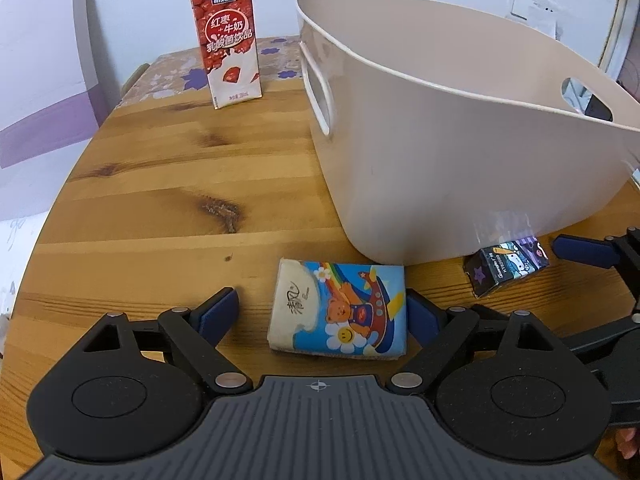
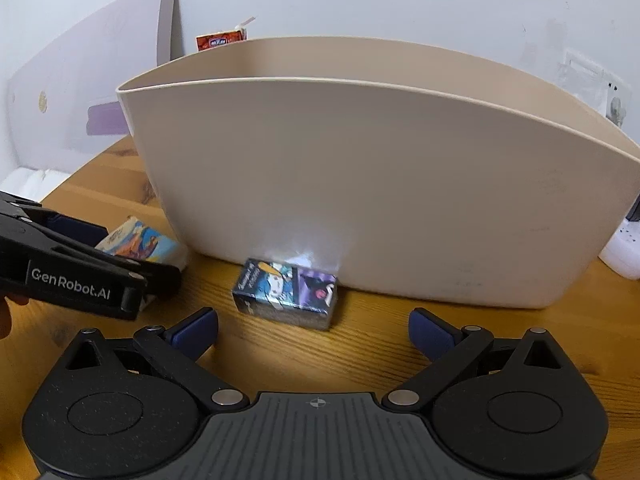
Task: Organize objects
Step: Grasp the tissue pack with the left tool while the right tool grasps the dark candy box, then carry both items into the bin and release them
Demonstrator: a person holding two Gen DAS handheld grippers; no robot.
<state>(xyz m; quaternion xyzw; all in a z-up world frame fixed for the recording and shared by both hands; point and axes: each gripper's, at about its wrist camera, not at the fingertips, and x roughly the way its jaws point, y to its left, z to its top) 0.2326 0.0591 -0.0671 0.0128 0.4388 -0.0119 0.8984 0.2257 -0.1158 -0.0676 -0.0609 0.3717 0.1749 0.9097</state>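
Note:
A cartoon-printed tissue pack [image 1: 340, 310] lies on the wooden table between the open fingers of my left gripper [image 1: 324, 314]; it also shows in the right wrist view [image 2: 140, 244]. A small dark cartoon box [image 2: 286, 294] lies against the beige bin [image 2: 360, 200], just ahead of my open, empty right gripper [image 2: 314, 330]. The box [image 1: 506, 266] and the bin [image 1: 440, 152] also show in the left wrist view. A red milk carton [image 1: 228, 44] stands upright at the table's far side, left of the bin.
The wooden table [image 1: 160, 184] has a curved left edge. A white and purple panel [image 1: 44, 92] stands beyond it. A white power strip [image 2: 624, 244] lies to the right of the bin. The inside of the bin is hidden.

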